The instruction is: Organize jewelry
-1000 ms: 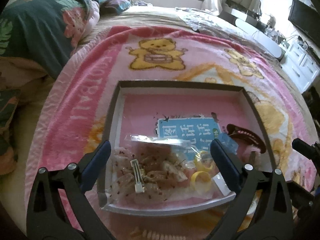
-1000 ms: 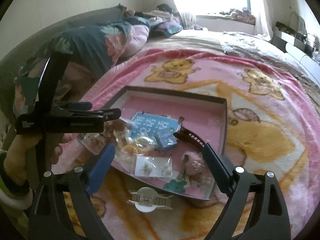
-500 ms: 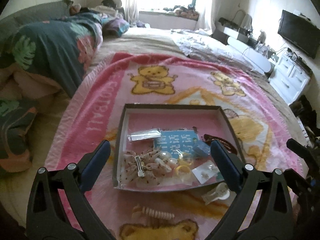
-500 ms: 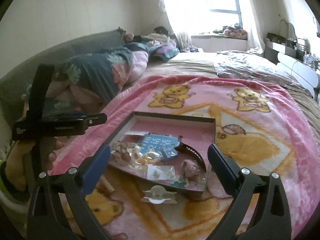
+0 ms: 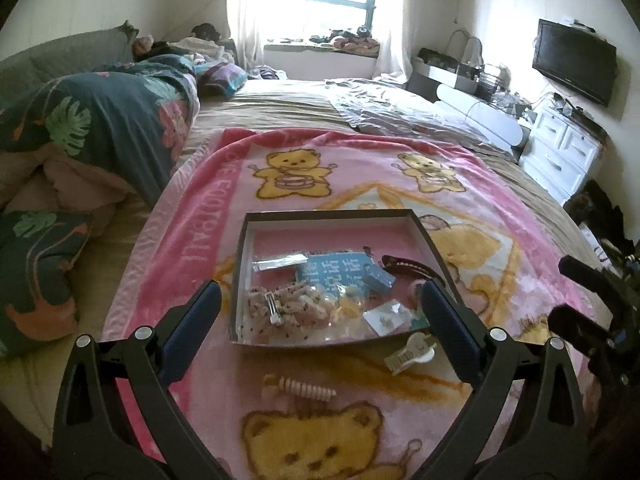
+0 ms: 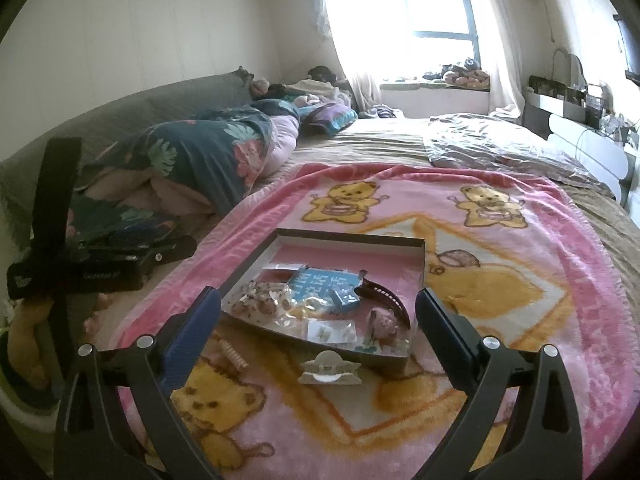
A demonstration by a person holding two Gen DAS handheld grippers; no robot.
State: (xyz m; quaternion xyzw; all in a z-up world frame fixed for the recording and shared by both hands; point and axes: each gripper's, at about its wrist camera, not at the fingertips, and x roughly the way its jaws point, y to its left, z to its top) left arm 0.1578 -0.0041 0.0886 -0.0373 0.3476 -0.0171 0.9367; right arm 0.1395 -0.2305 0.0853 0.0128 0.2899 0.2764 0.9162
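Note:
A shallow grey box (image 5: 243, 248) (image 6: 416, 276) with a pink floor lies on the pink bear blanket. It holds a clear bag of hair clips (image 5: 280, 308) (image 6: 260, 302), a blue card (image 5: 332, 270) (image 6: 320, 286), yellow rings, an earring card (image 6: 330, 332) and a dark hair claw (image 5: 408, 266) (image 6: 384, 300). A white hair claw (image 5: 410, 354) (image 6: 330, 370) and a pink spiral hair tie (image 5: 304, 390) (image 6: 232, 354) lie on the blanket in front of the box. My left gripper (image 5: 320, 316) and right gripper (image 6: 318, 316) are both open and empty, raised above the near side of the box.
The pink blanket (image 5: 224, 208) covers a wide bed. A dark floral duvet (image 5: 104, 128) and pillows are heaped at the left. A white dresser (image 5: 564, 152) and a wall television (image 5: 574, 60) stand at the right. A window (image 6: 436, 12) is behind.
Both grippers have pulled back and risen away from the box, so the box looks smaller and the two loose pieces in front of it now show. Nothing was picked up.

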